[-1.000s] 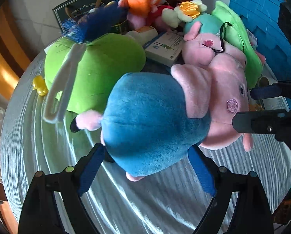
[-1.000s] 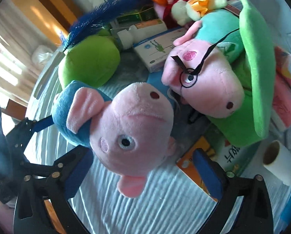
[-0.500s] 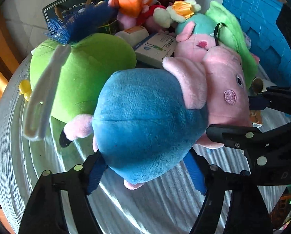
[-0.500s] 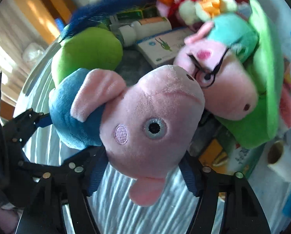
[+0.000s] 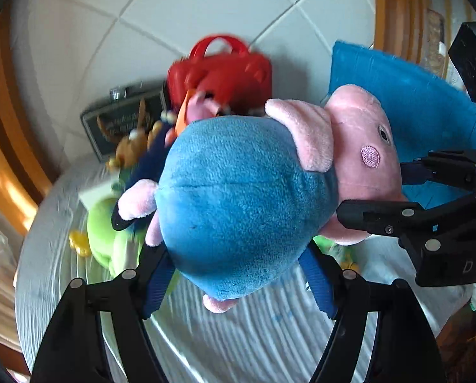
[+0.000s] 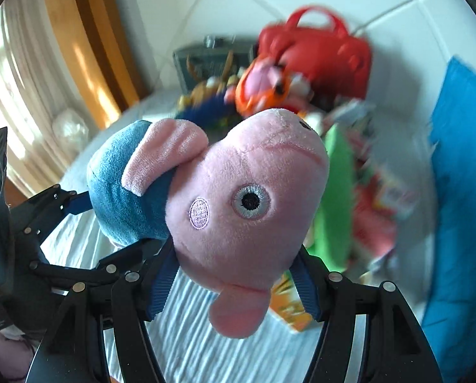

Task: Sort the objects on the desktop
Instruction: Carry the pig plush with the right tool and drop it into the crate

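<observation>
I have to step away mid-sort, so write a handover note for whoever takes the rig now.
Left tongs: shut on the blue body of the pig plush.
Right tongs: shut on the same plush's pink head.
Position: plush is held up off the striped tablecloth, clear of the pile.
Still on the table: red bag, orange plush, green plush, blue mat.
Done: pig plush picked up.
Left: set it down in its place, then sort the rest.

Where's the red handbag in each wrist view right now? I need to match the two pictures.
Left wrist: red handbag at upper centre, behind the pig plush.
Right wrist: red handbag at upper right, beyond the pig's snout.
Shared landmark: the blue panel at the right edge in both.
</observation>
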`<state>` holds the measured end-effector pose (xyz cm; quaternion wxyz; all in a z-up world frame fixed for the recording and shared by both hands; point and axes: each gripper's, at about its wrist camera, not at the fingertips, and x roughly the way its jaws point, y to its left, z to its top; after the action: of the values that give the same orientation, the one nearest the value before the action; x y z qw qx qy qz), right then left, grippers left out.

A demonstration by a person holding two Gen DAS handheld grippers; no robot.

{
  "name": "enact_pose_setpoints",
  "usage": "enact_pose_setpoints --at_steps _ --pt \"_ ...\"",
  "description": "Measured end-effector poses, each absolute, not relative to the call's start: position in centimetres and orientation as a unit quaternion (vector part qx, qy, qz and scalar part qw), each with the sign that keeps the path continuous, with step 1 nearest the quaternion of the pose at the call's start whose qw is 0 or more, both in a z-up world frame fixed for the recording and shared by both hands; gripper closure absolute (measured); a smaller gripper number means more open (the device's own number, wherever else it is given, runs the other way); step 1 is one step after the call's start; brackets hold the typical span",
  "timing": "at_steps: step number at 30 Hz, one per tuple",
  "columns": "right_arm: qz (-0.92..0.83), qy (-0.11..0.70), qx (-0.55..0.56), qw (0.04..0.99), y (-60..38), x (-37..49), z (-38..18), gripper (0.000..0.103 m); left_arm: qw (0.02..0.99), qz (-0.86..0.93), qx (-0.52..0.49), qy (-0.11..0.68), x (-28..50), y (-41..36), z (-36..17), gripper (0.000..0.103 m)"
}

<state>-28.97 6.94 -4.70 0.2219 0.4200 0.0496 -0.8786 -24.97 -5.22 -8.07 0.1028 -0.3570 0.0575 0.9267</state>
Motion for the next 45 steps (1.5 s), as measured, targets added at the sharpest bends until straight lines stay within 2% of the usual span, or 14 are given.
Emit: enact_pose_setpoints --at_steps 8,18,26,32,41,45 --pt "-0.929 0.049 0.325 0.168 15.9 -26.0 5.3 0.036 0.149 0.95 -0.263 0.074 -25.6 2.8 0.8 0.029" --pt "-0.963 0.029 0.26 0.07 29.4 -22.5 11.6 0.035 0.238 0.944 -0.201 0.105 -26.0 17.2 8.1 0.029" --pt "-0.966 -0.014 0.259 -0.008 40.8 -20.6 11.6 0.034 0.309 0.918 -0.2 0.146 -25.7 30.1 9.7 0.029" --pt "-0.961 -0.044 0.272 -0.033 46.8 -20.8 10.3 0.034 0.325 0.905 -0.212 0.174 -26.2 37.5 9.1 0.029" --pt "-0.958 -0.064 0.28 -0.017 51.3 -22.6 9.0 0.033 0.306 0.899 -0.249 0.193 -28.3 40.9 8.9 0.027" --pt "-0.957 -0.058 0.282 -0.022 52.0 -23.5 9.0 0.029 0.297 0.897 -0.272 0.184 -28.9 41.8 8.7 0.025"
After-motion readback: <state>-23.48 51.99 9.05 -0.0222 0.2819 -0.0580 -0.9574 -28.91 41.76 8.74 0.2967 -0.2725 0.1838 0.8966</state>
